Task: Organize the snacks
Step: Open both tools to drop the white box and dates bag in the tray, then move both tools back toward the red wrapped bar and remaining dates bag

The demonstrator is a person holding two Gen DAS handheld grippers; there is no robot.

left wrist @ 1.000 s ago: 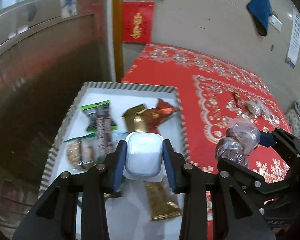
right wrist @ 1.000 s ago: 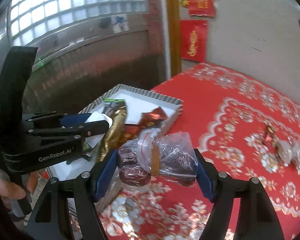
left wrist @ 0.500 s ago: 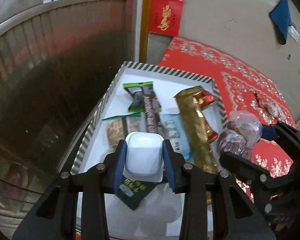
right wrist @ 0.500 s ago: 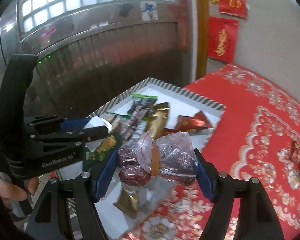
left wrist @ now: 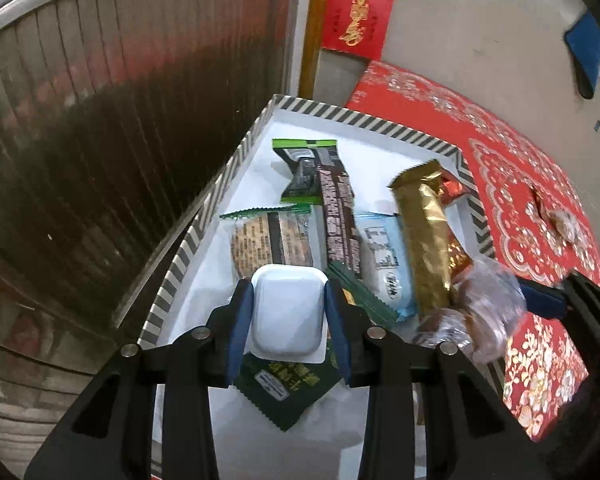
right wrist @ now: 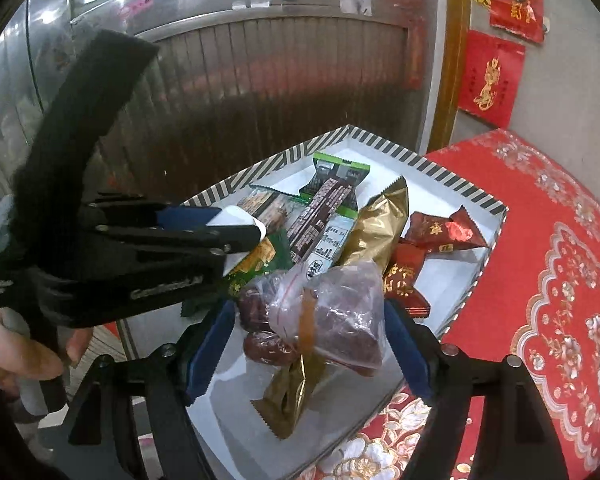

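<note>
The white plastic cup (left wrist: 288,312), sealed side facing the camera, sits low and centre in the left wrist view, pinched between the blue pads of the left gripper (left wrist: 288,320); both pads press on its sides. It hangs over the striped tray (left wrist: 204,208), above a dark green packet (left wrist: 288,392) lying on the tray floor.

The clear bag of dates (right wrist: 324,316), banded with a tan strip, occupies the lower centre of the right wrist view between the blue pads of the right gripper (right wrist: 308,344). Those jaws are opening: a gap shows between the left pad and the bag, while the right pad appears at or just off the plastic; contact there cannot be told with certainty. The bag is over the near part of the tray, on top of a gold wrapper (right wrist: 376,228).

Tray contents, seen in the left wrist view: a green-topped packet (left wrist: 304,172) toward the far end, a long dark brown bar (left wrist: 336,216) lying across it, a round biscuit pack (left wrist: 268,240) at the left, a pale blue packet (left wrist: 384,268) beside the gold wrapper. The right wrist view adds red packets (right wrist: 440,232) at the tray's right side.

The tray stands on a red patterned cloth (right wrist: 560,260), at its left edge. A person's hand (right wrist: 24,356) grips the left gripper's handle at the lower left of the right wrist view. Red paper decorations (left wrist: 358,20) hang on the wall at upper centre.
</note>
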